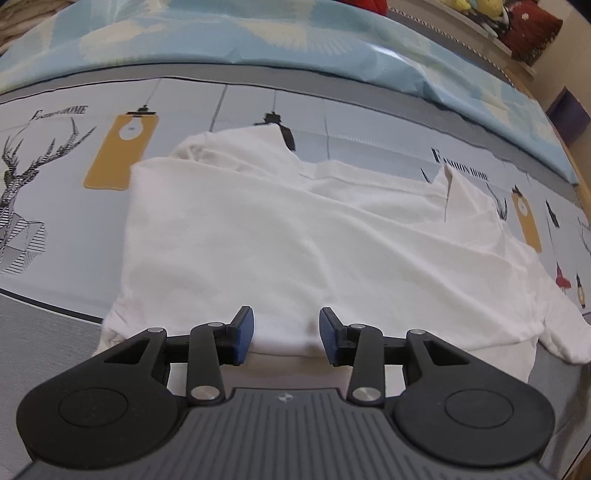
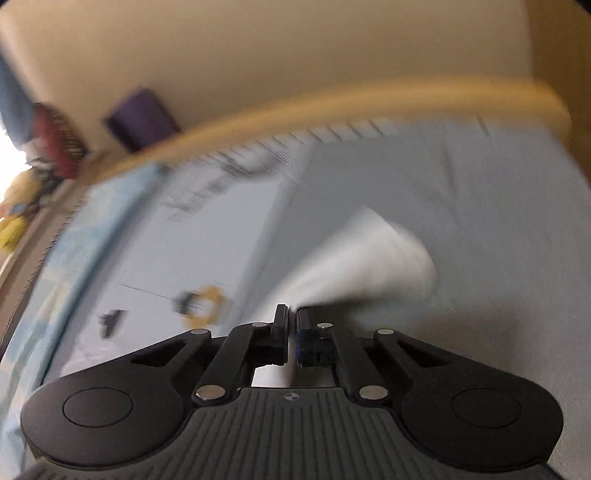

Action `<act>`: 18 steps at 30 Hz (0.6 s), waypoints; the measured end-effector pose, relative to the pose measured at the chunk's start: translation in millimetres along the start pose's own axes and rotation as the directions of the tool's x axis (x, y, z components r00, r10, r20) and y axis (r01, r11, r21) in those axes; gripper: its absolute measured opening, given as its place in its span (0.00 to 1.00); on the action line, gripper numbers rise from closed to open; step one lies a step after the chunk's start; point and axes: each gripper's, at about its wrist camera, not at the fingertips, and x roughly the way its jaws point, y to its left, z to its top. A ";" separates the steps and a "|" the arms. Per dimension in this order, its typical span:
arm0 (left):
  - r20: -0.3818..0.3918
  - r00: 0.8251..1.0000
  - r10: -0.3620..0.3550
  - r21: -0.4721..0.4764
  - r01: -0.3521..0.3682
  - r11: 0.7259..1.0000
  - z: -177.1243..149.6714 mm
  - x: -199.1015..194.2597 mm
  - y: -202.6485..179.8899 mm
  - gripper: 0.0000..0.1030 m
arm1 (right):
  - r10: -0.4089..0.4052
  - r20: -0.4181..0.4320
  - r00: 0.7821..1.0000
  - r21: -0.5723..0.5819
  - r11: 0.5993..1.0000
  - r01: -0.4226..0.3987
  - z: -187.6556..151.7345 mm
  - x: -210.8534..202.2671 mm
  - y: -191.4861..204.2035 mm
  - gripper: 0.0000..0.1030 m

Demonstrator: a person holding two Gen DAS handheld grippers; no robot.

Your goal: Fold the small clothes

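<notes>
A white small shirt (image 1: 277, 229) lies spread and partly folded on the printed bed sheet (image 1: 55, 206). One sleeve trails off to the right. My left gripper (image 1: 286, 326) hovers at the shirt's near hem and is open: its blue pads (image 1: 243, 332) stand apart over the cloth without pinching it. The right wrist view is blurred. There my right gripper (image 2: 291, 314) has its jaws together, with a thin strip of white cloth between them. A flap of the white shirt (image 2: 369, 258) fans out up and to the right from the fingertips.
A light blue quilt (image 1: 258, 40) is bunched along the far side of the bed. A wooden bed rail (image 2: 332, 99) runs behind it, with a purple box (image 2: 142, 114) and plush toys (image 1: 528, 26) beyond. Grey sheet (image 2: 480, 192) stretches to the right.
</notes>
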 end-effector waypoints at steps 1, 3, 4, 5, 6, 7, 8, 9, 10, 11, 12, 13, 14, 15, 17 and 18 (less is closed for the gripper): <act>0.004 1.000 -0.002 -0.009 0.002 1.000 1.3 -2.2 2.7 0.42 | 0.027 0.030 0.999 -0.052 0.998 -0.026 -3.9 -11.4 18.7 0.03; 0.013 1.000 -0.006 -0.025 0.006 1.000 3.1 -7.2 8.4 0.42 | 0.113 0.065 0.992 -0.163 0.981 -0.101 -17.7 -33.8 57.2 0.03; 0.018 1.000 -0.007 -0.034 0.007 0.999 4.1 -9.4 11.1 0.42 | 0.167 0.069 0.984 -0.227 0.963 -0.148 -30.2 -47.5 79.3 0.03; 0.024 1.000 -0.007 -0.043 0.008 0.999 4.8 -11.9 14.4 0.42 | 0.218 0.059 0.974 -0.280 0.940 -0.194 -45.1 -59.6 99.5 0.03; 0.027 1.000 -0.007 -0.052 0.009 0.999 5.4 -13.5 17.0 0.42 | 0.279 0.029 0.960 -0.332 0.908 -0.255 -64.2 -72.0 120.8 0.03; 0.029 1.000 -0.007 -0.063 0.009 0.998 5.8 -14.6 20.2 0.42 | 0.349 -0.029 0.937 -0.384 0.862 -0.333 -87.4 -84.6 143.9 0.03; 0.029 1.000 -0.006 -0.074 0.008 0.997 6.1 -15.2 23.1 0.42 | 0.406 -0.093 0.909 -0.422 0.811 -0.405 -111.9 -97.8 165.5 0.03; 0.027 1.000 -0.006 -0.087 0.008 0.996 6.6 -15.5 26.8 0.42 | 0.460 -0.158 0.874 -0.449 0.754 -0.479 -137.7 -112.5 185.0 0.03; 0.026 1.000 -0.006 -0.099 0.009 0.995 7.3 -15.6 30.4 0.42 | 0.508 -0.225 0.831 -0.467 0.693 -0.550 -159.8 -125.6 200.6 0.03; 0.026 1.000 -0.007 -0.110 0.010 0.994 8.3 -15.7 33.8 0.42 | 0.551 -0.315 0.773 -0.471 0.616 -0.631 -183.6 -138.5 215.8 0.03; 0.026 1.000 -0.009 -0.120 0.012 0.993 9.8 -16.1 37.7 0.42 | 0.570 -0.413 0.711 -0.461 0.542 -0.702 -205.3 -149.1 228.5 0.05; 0.028 1.000 -0.010 -0.128 0.013 0.992 11.4 -16.7 41.3 0.42 | 0.561 -0.536 0.631 -0.444 0.448 -0.776 -231.5 -158.3 241.3 0.05; 0.031 0.999 -0.009 -0.135 0.013 0.991 13.2 -17.5 45.2 0.42 | 0.532 -0.626 0.570 -0.427 0.378 -0.822 -253.1 -164.7 248.9 0.05; 0.032 0.999 -0.007 -0.141 0.012 0.990 14.6 -17.8 48.6 0.42 | 0.492 -0.696 0.524 -0.412 0.324 -0.852 -273.0 -169.4 253.4 0.05; 0.034 0.999 -0.001 -0.156 0.006 0.988 17.2 -17.9 56.8 0.42 | 0.390 -0.783 0.485 -0.415 0.253 -0.874 -303.7 -175.1 257.8 0.06; 0.034 0.999 0.001 -0.163 0.005 0.987 18.0 -17.6 60.6 0.42 | 0.344 -0.802 0.488 -0.428 0.239 -0.872 -312.7 -174.9 258.5 0.09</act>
